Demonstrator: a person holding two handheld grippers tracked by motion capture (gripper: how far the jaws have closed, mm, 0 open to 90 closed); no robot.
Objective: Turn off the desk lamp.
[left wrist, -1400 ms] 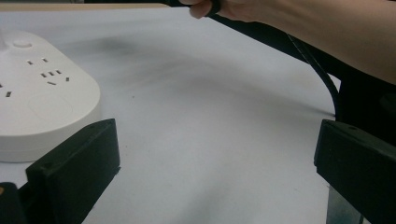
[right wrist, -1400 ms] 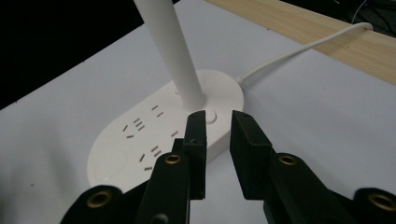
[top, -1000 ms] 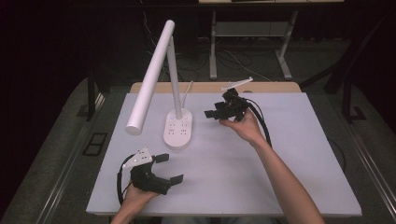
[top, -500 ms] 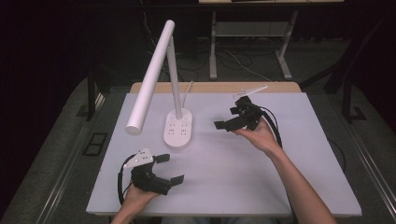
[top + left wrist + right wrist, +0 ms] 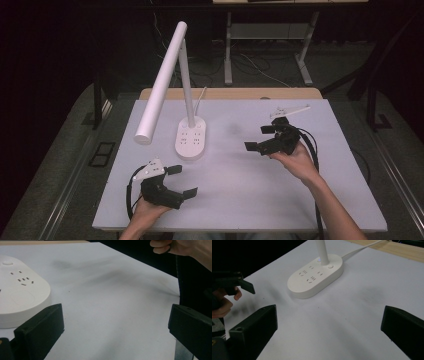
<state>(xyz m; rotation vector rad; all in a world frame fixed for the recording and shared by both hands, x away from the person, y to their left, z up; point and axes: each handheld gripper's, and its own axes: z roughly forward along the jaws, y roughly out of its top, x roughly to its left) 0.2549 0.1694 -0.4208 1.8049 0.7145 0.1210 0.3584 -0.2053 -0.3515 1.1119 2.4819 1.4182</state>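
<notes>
A white desk lamp stands at the table's left middle, its oval base (image 5: 191,137) set with sockets and its long tube head (image 5: 160,85) slanting down to the left. My left gripper (image 5: 183,180) rests near the front edge, open and empty, just in front of the base (image 5: 20,290). My right gripper (image 5: 258,138) hovers at the right middle, well apart from the base (image 5: 317,275) and pointing towards it. Its jaws have just been opening and stand wide with nothing between them.
The white table top (image 5: 240,195) is bare between the two grippers. The lamp's white cable (image 5: 362,247) runs back over a wooden strip (image 5: 230,93) at the far edge. Dark floor and metal desk legs (image 5: 227,45) lie beyond.
My right gripper has drawn away from the lamp base, moving right and towards the front, and its jaws look wider. The left gripper has stayed put.
</notes>
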